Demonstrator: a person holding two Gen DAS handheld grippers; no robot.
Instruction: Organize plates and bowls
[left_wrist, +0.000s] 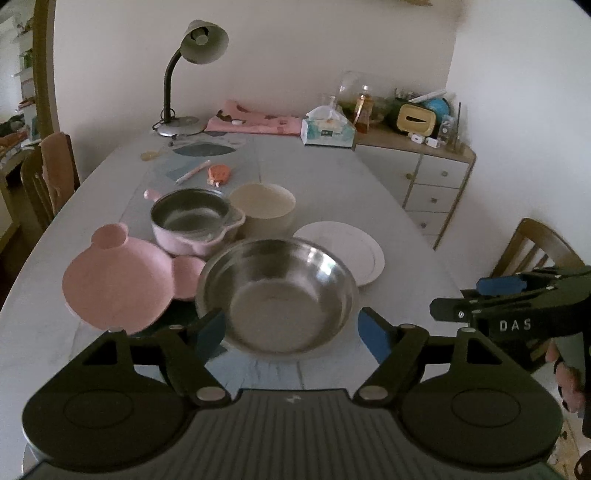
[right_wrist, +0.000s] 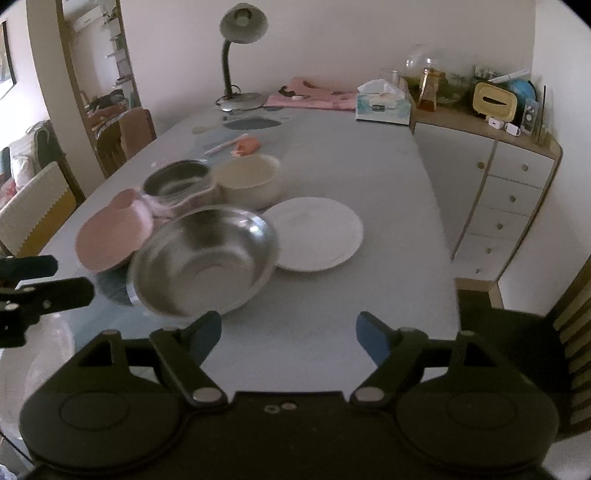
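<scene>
Right of white plate (right_wrist: 314, 236): bare table (right_wrist: 388, 192) to edge.

Both grippers, left gripper (left_wrist: 291, 332) and right gripper (right_wrist: 288, 334), are built of black linkages, silver pivot screws, blue pads (left_wrist: 373, 334); "DAS" lettering is seen at 3 o'clock.

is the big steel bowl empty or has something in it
Empty: the large stainless steel bowl sits upright on the table, and both wrist views show only its bare, shiny inside.
</scene>
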